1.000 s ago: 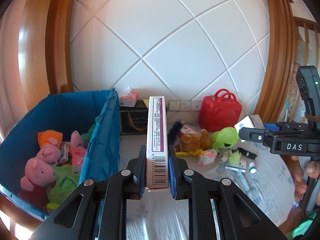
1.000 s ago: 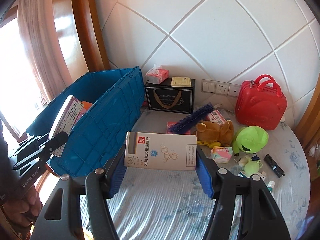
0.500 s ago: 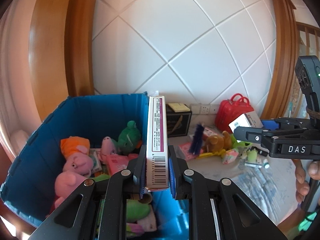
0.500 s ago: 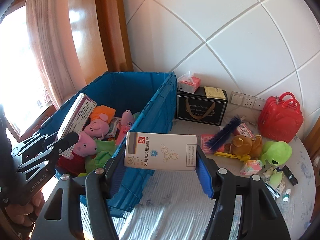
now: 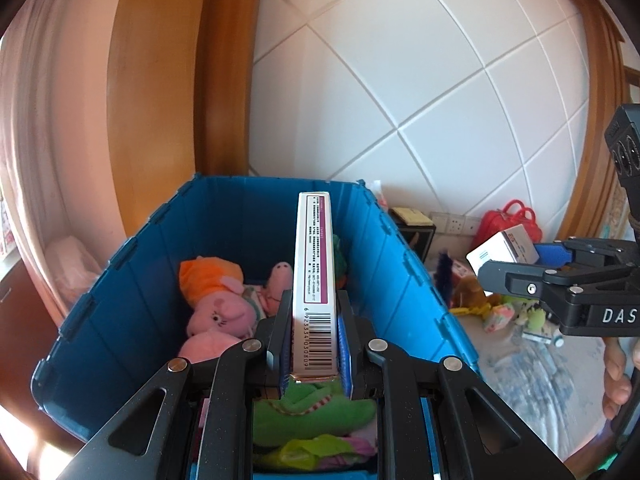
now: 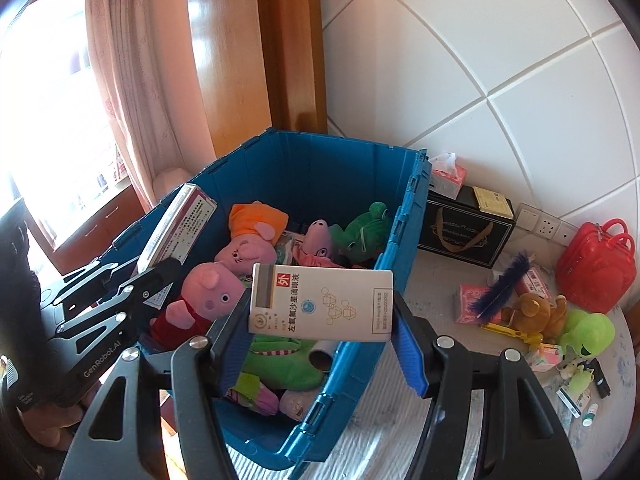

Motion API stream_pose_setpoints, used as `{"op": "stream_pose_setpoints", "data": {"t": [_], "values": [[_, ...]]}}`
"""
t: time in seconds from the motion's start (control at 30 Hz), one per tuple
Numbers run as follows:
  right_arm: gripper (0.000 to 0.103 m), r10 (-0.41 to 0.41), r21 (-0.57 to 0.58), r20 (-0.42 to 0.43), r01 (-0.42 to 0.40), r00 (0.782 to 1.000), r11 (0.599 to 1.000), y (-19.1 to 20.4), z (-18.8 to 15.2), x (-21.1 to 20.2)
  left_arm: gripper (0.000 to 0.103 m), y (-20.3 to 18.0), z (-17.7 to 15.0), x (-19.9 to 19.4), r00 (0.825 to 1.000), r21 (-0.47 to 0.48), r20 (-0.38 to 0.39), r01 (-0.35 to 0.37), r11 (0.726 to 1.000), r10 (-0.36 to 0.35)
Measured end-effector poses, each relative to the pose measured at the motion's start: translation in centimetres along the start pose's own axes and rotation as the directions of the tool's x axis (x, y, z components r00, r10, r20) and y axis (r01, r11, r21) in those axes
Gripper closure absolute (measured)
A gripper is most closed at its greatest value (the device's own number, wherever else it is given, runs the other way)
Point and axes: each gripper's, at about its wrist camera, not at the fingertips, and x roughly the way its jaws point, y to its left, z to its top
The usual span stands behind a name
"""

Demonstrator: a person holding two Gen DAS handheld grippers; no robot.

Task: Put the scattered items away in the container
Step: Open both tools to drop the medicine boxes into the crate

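The blue bin (image 5: 132, 248) (image 6: 404, 240) stands open with pink pig plush toys (image 5: 220, 312) (image 6: 208, 288) and green plush toys inside. My left gripper (image 5: 314, 320) is shut on a narrow white-and-purple box (image 5: 314, 248), held on edge above the bin's near part. In the right wrist view that left gripper (image 6: 160, 280) and its narrow box (image 6: 180, 224) hang over the bin's left rim. My right gripper (image 6: 320, 332) is shut on a flat white box (image 6: 320, 300), held flat over the bin's near right side. The left wrist view shows this right gripper (image 5: 516, 272) by the bin's right wall.
On the patterned table to the right lie a red case (image 6: 596, 264), a brown bear (image 6: 528, 312), a green frog toy (image 6: 588, 328), a blue feather brush (image 6: 504, 284) and small packets. A black gift box (image 6: 464, 228) stands by the wall. Wooden frame and curtain stand left.
Both grippers have swung left from above the table to above the blue bin, each still holding its box. The scattered items now sit far right.
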Motion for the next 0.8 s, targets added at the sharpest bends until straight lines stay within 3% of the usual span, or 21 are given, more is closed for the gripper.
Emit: {"op": "stream_pose_setpoints", "data": {"t": [0.33, 0.7, 0.77, 0.8], "values": [[0.040, 0.034, -0.028, -0.029, -0.035, 0.999, 0.999, 3.5, 0.5, 2.3, 0.085, 4.0, 1.4, 0.6, 0.999, -0.023, 0.008, -0.047, 0.999, 0.047], [0.040, 0.041, -0.024, -0.030, -0.041, 0.999, 0.999, 5.0, 1.2, 3.8, 0.084, 5.8, 1.7, 1.0, 0.999, -0.040, 0.006, -0.045, 0.998, 0.046], [0.037, 0.038, -0.019, -0.017, -0.038, 0.999, 0.999, 5.0, 1.3, 3.8, 0.066, 6.1, 1.8, 0.9, 0.999, -0.047, 0.013, -0.045, 0.998, 0.045], [0.031, 0.037, -0.018, -0.013, -0.037, 0.999, 0.999, 5.1, 1.5, 3.8, 0.038, 6.3, 1.8, 0.8, 0.999, -0.052, 0.023, -0.047, 0.998, 0.048]]}}
